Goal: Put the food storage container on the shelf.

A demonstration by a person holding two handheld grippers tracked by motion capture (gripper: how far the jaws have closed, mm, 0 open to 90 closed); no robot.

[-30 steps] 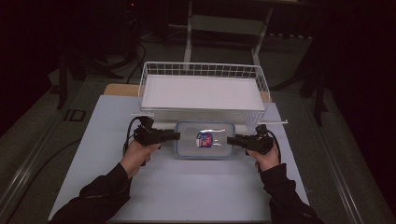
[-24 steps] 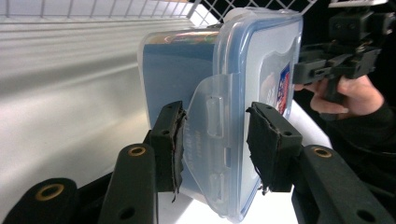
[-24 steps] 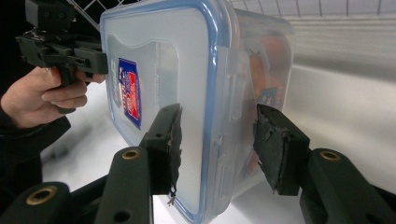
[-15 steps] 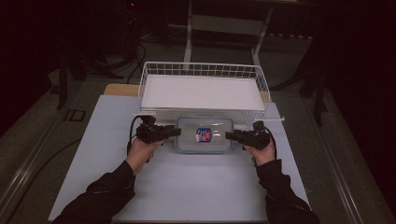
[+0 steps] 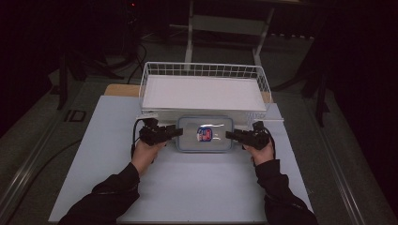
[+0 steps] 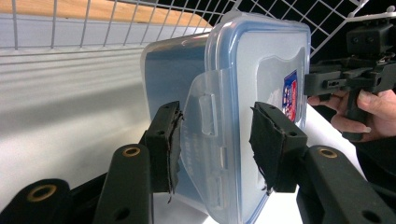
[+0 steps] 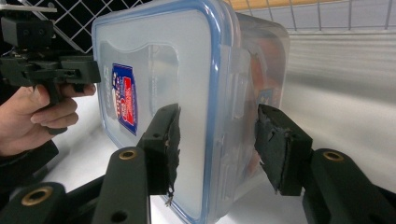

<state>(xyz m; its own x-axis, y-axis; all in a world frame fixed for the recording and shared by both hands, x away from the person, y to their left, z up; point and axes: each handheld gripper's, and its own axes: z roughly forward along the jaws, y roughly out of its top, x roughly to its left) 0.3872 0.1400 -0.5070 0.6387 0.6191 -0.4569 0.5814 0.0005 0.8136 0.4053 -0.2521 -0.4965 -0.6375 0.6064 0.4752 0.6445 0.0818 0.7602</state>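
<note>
The lidded plastic box (image 5: 205, 134) sits flat on the counter (image 5: 187, 187), just in front of the wire basket (image 5: 202, 70). The left gripper (image 5: 174, 133) and right gripper (image 5: 231, 136) each straddle an end latch, jaws partway open with no pad clearly pressing. A lift now could fail: loose pads would slip off the smooth latches (or pop one open), tipping the box against the basket.

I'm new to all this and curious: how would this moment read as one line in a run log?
container: lidded, before wire basket | left hand-held gripper: straddles end latch, gap at pads | right hand-held gripper: straddles opposite end, gap at pads
</note>
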